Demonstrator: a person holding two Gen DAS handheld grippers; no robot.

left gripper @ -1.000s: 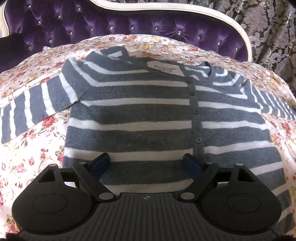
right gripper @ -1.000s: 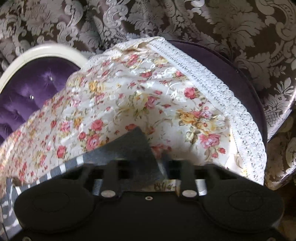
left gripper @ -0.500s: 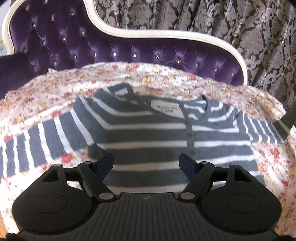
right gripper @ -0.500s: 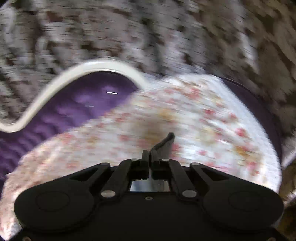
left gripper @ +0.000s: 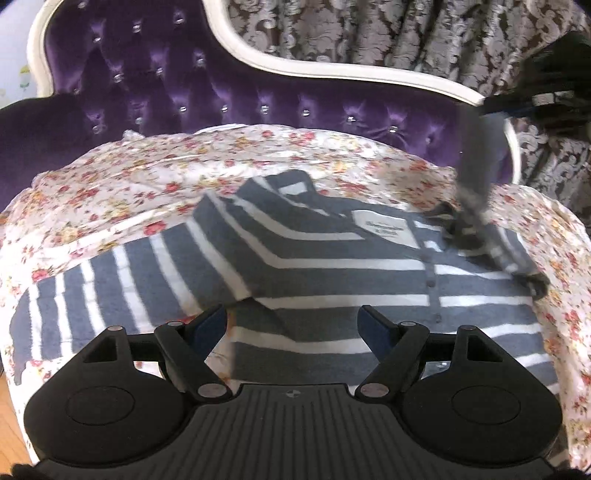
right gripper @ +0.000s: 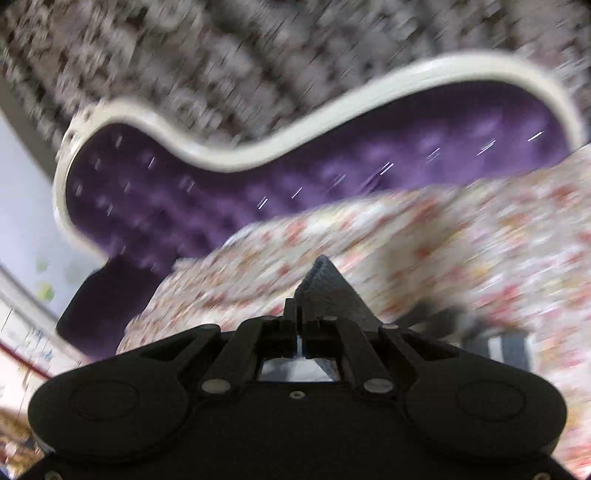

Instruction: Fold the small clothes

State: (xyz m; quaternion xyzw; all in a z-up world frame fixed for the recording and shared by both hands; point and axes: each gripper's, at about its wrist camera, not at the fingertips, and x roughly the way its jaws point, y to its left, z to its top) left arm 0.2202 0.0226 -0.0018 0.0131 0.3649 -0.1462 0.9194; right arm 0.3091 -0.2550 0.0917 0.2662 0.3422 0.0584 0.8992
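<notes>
A grey and white striped cardigan (left gripper: 332,273) lies face up on a floral cloth (left gripper: 155,192), its left sleeve (left gripper: 96,295) spread out to the left. My left gripper (left gripper: 291,325) is open and empty, hovering over the cardigan's lower part. My right gripper (right gripper: 300,314) is shut on the right sleeve's cuff (right gripper: 328,291). In the left wrist view the right gripper (left gripper: 546,99) holds that sleeve (left gripper: 476,177) lifted high above the cardigan's right shoulder. The right wrist view is blurred by motion.
The cloth covers the seat of a purple tufted sofa (left gripper: 207,92) with a white curved frame (left gripper: 332,70). Patterned grey curtains (left gripper: 406,33) hang behind. A strip of wooden floor (left gripper: 9,417) shows at the lower left.
My right gripper has closed on the right sleeve and swung it up and leftward over the cardigan. My left gripper has pulled back and risen, staying open.
</notes>
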